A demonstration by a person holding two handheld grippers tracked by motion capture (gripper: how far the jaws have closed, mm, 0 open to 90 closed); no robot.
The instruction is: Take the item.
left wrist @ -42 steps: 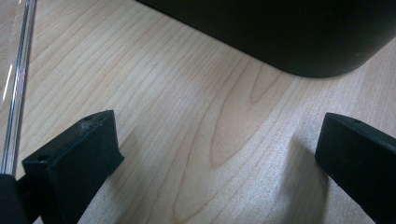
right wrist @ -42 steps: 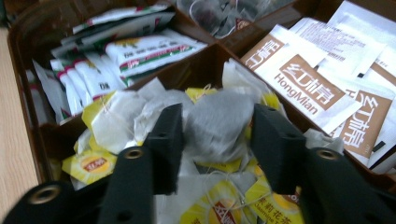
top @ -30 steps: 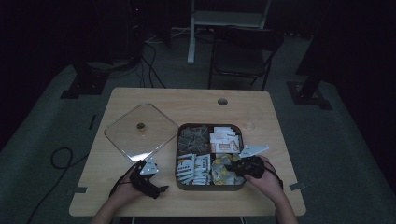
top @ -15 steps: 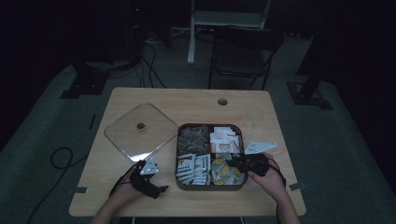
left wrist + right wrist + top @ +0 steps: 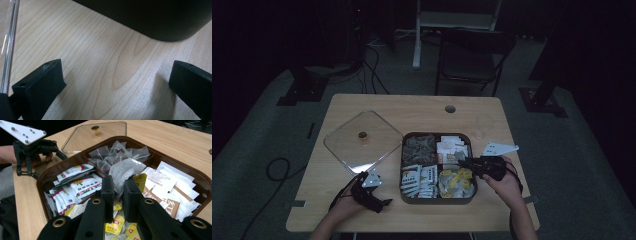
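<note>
Translucent tea bag pinched in right tool, lower end hidden

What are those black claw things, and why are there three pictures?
A person holds a pincher tool in each hand. One picture looks down from above the wooden table; the other two come from small cameras riding on the tools. On the table sits a brown tray with four sections full of tea bags and packets, and its clear lid lies beside it. The right gripper is pinching a see-through tea bag above the tray. The left gripper rests open on the bare wood, holding nothing.
</note>
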